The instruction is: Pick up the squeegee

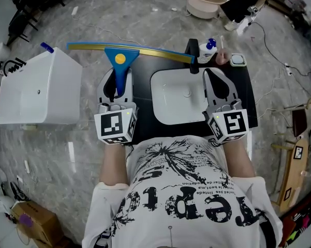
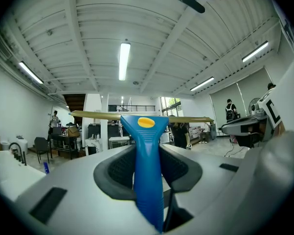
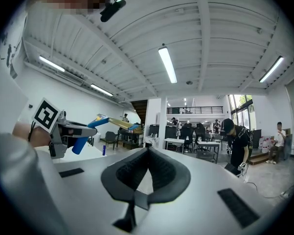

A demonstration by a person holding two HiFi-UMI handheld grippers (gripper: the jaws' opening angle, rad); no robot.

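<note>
A grey marbled floor [image 1: 160,30] lies underfoot, with cables [image 1: 271,50] trailing at the right. Overhead, a white ribbed ceiling [image 2: 88,33] carries long tube lights [image 2: 123,60]. Beyond are white walls [image 3: 73,97], a bright window [image 2: 170,104], a railed upper gallery [image 3: 198,110], and distant desks [image 3: 178,141] and chairs [image 2: 41,146].

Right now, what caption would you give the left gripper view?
The left tongs grip the blue squeegee by its handle, blade level.
</note>
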